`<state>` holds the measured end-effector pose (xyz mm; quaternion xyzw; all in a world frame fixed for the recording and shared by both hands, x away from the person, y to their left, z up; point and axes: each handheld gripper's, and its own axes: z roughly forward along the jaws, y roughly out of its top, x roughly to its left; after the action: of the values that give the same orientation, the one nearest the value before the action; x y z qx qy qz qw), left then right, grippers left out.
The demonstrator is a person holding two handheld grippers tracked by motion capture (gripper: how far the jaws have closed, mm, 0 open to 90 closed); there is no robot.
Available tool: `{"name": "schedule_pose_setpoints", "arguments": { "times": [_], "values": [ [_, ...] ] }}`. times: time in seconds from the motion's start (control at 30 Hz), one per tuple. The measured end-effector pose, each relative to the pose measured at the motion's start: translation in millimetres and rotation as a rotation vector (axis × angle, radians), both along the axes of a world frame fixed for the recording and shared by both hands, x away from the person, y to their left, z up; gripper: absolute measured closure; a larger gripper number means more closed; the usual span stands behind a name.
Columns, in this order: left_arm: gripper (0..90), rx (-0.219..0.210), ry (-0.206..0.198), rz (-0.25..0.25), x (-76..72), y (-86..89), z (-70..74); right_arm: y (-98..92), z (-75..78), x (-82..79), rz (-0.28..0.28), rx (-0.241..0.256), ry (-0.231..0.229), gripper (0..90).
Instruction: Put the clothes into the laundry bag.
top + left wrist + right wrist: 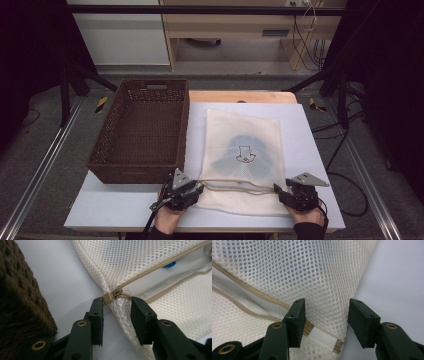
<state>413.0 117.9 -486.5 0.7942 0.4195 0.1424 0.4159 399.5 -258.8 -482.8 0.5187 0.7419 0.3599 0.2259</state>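
Note:
A cream mesh bag [243, 150] lies flat on the white table [125, 205], with something blue showing through it. Its zipper runs along the near edge and stands partly open. My left gripper [199, 188] is at the bag's near left corner, open, its jaws either side of the tan zipper pull [108, 298] without clamping it. In the left gripper view the left gripper [116, 305] straddles the mesh corner. My right gripper [278, 189] sits at the near right corner, open; in its own view the right gripper [326, 308] spans the mesh by the zipper's end tab [322, 337].
An empty brown woven basket [142, 130] stands on the table's left half, close beside the bag and the left gripper; its wall [17, 302] looms left in the left gripper view. Bare table [397, 277] lies right of the bag. Floor and cables surround the table.

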Motion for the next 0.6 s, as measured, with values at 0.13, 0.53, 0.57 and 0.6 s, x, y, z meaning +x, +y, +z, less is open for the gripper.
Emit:
{"name": "schedule_pose_setpoints", "arguments": {
  "times": [0.13, 0.53, 0.57, 0.6],
  "values": [
    [68.4, -0.001, -0.002, 0.01, -1.5, 2.8, -0.7, -0.9, -1.0, 0.7, -0.007, -0.017, 0.029, 57.3],
    [62.6, -0.016, -0.044, -0.011, -7.2, 4.4, 2.3, -4.7, 3.9, -0.4, 0.001, -0.022, 0.014, 57.5],
    [60.8, -0.02, -0.051, -0.015, -7.8, 4.7, 4.0, -5.6, 4.7, -1.0, 0.005, -0.016, -0.011, 55.5],
    [58.1, -0.014, -0.058, -0.024, -8.2, 5.5, 6.2, -6.3, 6.9, -2.8, 0.004, 0.003, -0.037, 53.3]
  ]
}}
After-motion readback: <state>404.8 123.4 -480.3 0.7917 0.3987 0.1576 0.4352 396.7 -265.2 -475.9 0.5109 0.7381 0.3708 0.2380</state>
